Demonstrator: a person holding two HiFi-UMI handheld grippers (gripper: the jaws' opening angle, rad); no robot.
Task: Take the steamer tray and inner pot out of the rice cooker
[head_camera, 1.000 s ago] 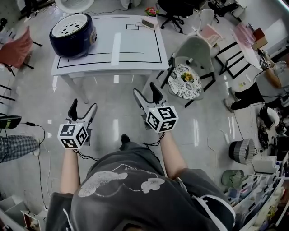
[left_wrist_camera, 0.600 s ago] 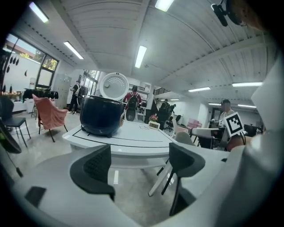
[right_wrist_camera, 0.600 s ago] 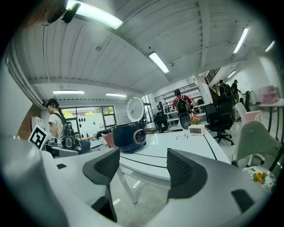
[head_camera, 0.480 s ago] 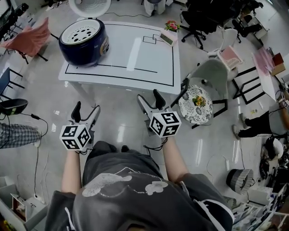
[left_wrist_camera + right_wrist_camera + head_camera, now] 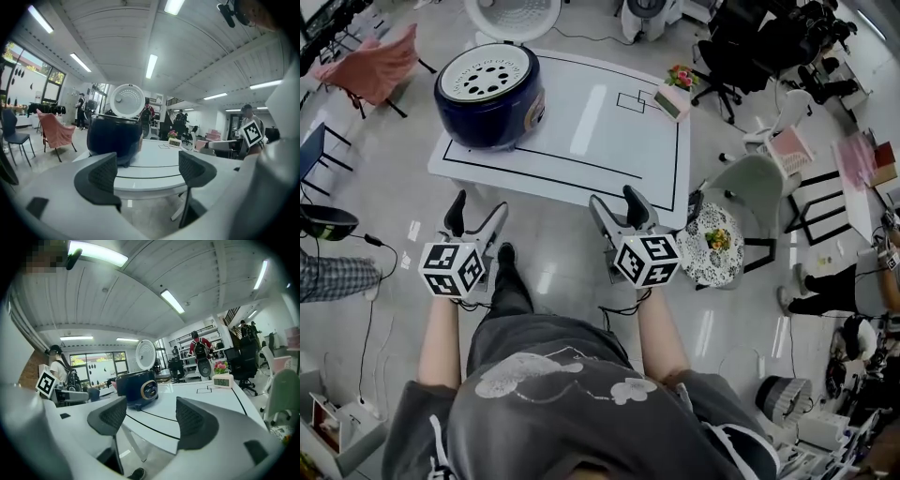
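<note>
Moved: bench (image 5: 609,122) and rice cooker (image 5: 489,94) sit nearer to the person than half a second ago, and both claws now hang close to the bench's near edge instead of well short of it
Left claw: left claw (image 5: 477,208) is held with its jaws spread wide and nothing between them, low, just short of the near edge toward the left end
Right claw: right claw (image 5: 617,202) is likewise gaping and empty, at the near edge toward the right end
Cooker: dark blue body at the far left corner of the bench, lid (image 5: 513,14) swung up and back
Steamer tray: steamer tray (image 5: 486,73) lies in the cooker's mouth, white, round, pierced with holes
Inner pot: not visible; presumably under the tray
Other things: small clock (image 5: 672,101) with flowers near the far right corner, well apart from the cooker
Handling, tray: looks like thin stiff plastic, light; a pinch on its rim at the near side should lift it straight up
Handling, pot: likely smooth metal, heavier and slippery; pinch the lip with one jaw inside and one outside, and probably steady the cooker body with the other claw
Stage: approach only, nothing touched yet
</note>
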